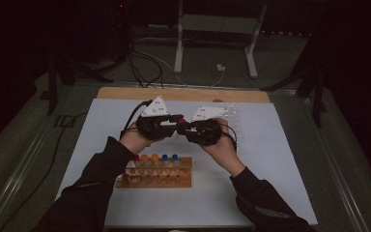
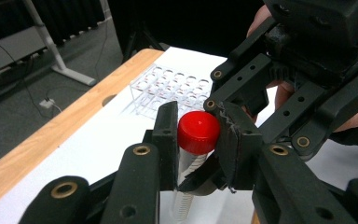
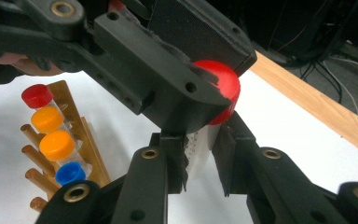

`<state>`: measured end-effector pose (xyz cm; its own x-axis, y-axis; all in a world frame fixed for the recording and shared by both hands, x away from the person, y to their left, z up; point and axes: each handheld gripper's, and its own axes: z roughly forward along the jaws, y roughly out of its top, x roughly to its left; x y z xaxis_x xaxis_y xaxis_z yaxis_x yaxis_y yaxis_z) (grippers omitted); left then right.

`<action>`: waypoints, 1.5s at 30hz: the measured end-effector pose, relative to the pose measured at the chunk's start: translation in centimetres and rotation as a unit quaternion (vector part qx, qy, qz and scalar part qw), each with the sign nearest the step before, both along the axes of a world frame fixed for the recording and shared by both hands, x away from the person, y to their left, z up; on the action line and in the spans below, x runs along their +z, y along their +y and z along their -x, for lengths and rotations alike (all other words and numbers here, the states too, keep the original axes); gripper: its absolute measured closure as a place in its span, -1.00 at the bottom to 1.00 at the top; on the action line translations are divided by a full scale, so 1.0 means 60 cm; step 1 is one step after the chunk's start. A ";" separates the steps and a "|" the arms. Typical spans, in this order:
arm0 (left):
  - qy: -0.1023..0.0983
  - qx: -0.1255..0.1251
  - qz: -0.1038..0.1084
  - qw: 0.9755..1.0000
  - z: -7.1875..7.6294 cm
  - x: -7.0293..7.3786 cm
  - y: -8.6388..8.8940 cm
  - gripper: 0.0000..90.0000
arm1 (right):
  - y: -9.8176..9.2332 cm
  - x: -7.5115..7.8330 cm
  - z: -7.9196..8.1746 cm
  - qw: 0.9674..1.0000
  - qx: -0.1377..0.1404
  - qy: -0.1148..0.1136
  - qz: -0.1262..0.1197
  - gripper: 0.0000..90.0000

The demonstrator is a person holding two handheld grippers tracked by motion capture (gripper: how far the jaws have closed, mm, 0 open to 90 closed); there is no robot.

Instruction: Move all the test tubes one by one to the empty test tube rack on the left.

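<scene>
Black grippers meet above the white table point(image 1: 270, 159) in our high view, left gripper point(image 1: 166, 124) facing right gripper point(image 1: 189, 128). From the left gripper view, we see its jaws clamped on the red cap point(image 2: 198, 132). From the right gripper view, we see its jaws pinching the clear tube point(image 3: 200, 149) below that cap, near the wooden rack point(image 3: 77, 123).

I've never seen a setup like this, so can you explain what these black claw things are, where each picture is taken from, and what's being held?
A person sits at a white table with a hand-held gripper in each hand: two black jaws that pinch. One picture looks down from above; the other two come from cameras riding on each tool.

The left hand-held gripper pinches the red cap of a clear tube, while the right hand-held gripper clamps the tube's body below it. No earlier picture shows how they got there.

On the table stand a wooden rack with red, orange and blue capped tubes, and farther back a clear plastic rack that looks empty.
</scene>
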<state>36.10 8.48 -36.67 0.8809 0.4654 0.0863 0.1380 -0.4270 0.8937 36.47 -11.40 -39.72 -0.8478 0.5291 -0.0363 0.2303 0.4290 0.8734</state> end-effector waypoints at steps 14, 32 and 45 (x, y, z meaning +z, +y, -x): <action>-0.005 0.021 0.008 1.000 -0.004 0.010 0.023 0.59 | -0.019 -0.003 -0.004 0.999 -0.012 0.010 -0.028 -0.06; -0.008 0.062 0.018 0.998 0.001 0.025 0.088 0.59 | -0.073 -0.001 0.002 0.997 -0.066 0.002 -0.042 -0.78; -0.009 0.091 0.022 0.996 0.021 0.021 0.138 0.59 | -0.108 -0.011 0.011 0.995 -0.081 0.006 -0.050 -1.00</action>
